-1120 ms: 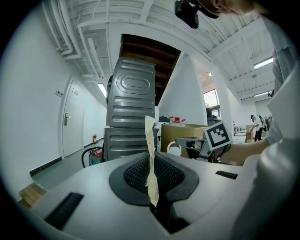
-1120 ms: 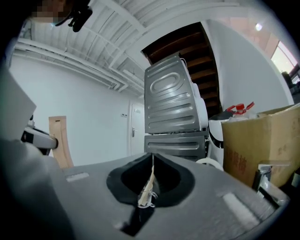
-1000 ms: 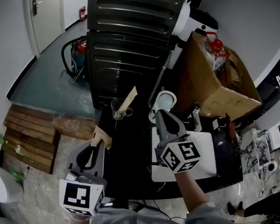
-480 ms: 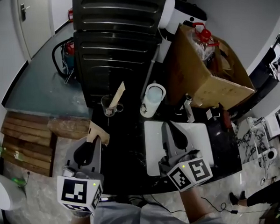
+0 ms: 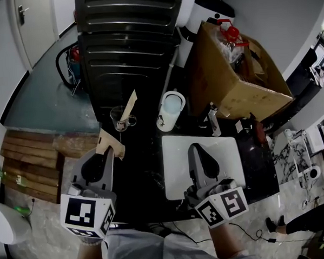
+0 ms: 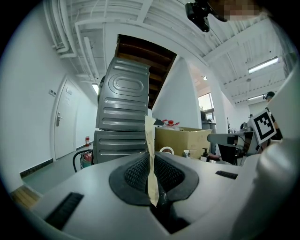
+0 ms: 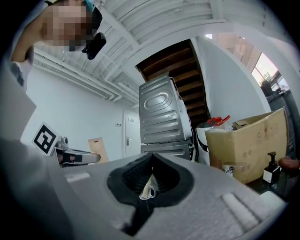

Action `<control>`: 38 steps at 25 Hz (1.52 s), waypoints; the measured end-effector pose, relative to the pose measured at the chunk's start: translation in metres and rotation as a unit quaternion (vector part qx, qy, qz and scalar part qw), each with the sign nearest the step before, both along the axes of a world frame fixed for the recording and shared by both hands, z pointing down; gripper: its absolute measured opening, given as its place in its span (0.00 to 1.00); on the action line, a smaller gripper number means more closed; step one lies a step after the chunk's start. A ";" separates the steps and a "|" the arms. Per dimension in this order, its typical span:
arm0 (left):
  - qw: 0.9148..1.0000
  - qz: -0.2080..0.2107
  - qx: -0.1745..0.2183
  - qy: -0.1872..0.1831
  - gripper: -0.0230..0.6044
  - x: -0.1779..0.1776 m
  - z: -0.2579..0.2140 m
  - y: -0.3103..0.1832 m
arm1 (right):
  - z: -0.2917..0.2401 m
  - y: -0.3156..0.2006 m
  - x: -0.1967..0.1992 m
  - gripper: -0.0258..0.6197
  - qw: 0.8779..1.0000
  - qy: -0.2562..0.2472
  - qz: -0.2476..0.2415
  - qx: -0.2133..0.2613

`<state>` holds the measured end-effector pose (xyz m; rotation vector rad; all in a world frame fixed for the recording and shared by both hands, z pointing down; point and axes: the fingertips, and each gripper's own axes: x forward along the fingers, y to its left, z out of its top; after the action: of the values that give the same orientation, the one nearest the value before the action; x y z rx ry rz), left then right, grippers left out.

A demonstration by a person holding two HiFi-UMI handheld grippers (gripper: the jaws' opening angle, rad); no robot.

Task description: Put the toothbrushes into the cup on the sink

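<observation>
One toothbrush [image 5: 130, 105] in the glass cup [image 5: 118, 121], another toothbrush [image 6: 150, 140] clamped by left hand-held gripper [image 5: 109, 154] (right hand-held gripper [image 5: 194, 147] clenched)

A clear glass cup [image 5: 118, 119] with a small handle stands upright to the left of the white sink [image 5: 174, 171], a little past its far corner and apart from it. One toothbrush [image 5: 130, 105], in a tan paper wrapper, stands in the cup and leans toward the sink, its top well above the rim. A second wrapped toothbrush [image 6: 150, 161] is farther left of the sink, pinched upright between the left gripper's [image 5: 108, 156] jaws.
</observation>
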<state>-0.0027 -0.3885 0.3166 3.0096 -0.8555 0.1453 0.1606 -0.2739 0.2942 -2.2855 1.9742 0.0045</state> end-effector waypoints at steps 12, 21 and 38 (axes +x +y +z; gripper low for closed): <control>0.998 -0.022 0.053 0.011 0.08 0.010 -0.029 -0.038 | 0.006 0.010 0.007 0.04 1.000 0.003 0.003 -0.013; 0.996 -0.033 0.075 0.018 0.08 0.019 -0.040 -0.085 | 0.009 0.013 0.012 0.04 1.000 -0.001 0.012 -0.023; 0.998 -0.030 0.061 -0.003 0.08 0.062 0.015 -0.156 | 0.032 0.011 0.023 0.04 0.997 -0.016 0.050 -0.054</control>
<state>0.0591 -0.5446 0.3315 3.0914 -0.9891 0.1063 0.1840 -0.2629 0.3260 -2.4323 1.8865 -0.1332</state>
